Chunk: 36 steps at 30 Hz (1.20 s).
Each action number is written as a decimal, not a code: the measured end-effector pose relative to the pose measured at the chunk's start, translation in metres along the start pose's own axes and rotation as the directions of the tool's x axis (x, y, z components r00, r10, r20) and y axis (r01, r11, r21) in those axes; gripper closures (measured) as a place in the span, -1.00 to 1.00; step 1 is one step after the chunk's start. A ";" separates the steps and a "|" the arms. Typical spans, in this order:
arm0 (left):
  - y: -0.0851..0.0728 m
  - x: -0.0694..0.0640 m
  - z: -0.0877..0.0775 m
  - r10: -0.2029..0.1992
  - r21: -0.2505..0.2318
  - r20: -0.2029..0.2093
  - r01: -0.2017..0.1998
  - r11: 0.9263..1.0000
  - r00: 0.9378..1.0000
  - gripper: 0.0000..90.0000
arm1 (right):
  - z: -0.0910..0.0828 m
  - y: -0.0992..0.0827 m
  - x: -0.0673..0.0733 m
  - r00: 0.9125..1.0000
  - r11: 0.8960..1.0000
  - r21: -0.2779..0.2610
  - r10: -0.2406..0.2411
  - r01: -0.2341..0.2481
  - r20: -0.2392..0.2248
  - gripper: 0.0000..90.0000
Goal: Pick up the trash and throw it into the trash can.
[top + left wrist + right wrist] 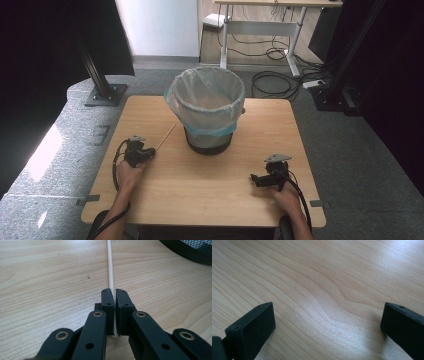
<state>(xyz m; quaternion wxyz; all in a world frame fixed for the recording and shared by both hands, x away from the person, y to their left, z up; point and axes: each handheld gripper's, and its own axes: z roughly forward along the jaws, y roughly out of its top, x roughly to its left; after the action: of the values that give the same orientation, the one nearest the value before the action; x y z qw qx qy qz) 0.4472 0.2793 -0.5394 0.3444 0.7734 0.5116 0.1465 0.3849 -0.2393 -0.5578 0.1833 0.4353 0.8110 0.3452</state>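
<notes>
A pale wooden desk (pixel 200 185) stands on grey carpet, with a black mesh bin (pixel 207 112) at its middle, lined with a clear bag; I can't tell whether anything lies inside. A thin wooden stick (pixel 166 136) lies on the desk left of the bin, its long axis slanting from the left gripper (pixel 148 151) up toward the bin. The left gripper view shows the fingers (pixel 108 305) pinched tight on the stick's near end. The right gripper (pixel 254 178) rests with its fingers (pixel 253 326) spread wide over bare wood, holding nothing.
</notes>
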 end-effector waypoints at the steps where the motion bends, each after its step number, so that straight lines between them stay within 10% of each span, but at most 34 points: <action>1: 0.001 0.000 0.000 0.007 0.006 -0.006 -0.007 1.000 1.000 0.92 | 0.000 0.000 0.000 1.000 1.000 0.000 0.000 0.000 0.000 -1.00; 36: 0.061 0.021 -0.080 -0.035 -0.004 0.071 0.036 0.999 0.997 0.92 | 0.000 0.000 0.000 1.000 1.000 0.001 0.002 -0.002 0.000 -1.00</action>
<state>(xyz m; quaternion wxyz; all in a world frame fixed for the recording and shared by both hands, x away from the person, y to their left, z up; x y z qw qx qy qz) 0.4521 0.3142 -0.4425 0.3667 0.7680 0.5124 0.1142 0.3848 -0.2392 -0.5576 0.1828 0.4362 0.8108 0.3449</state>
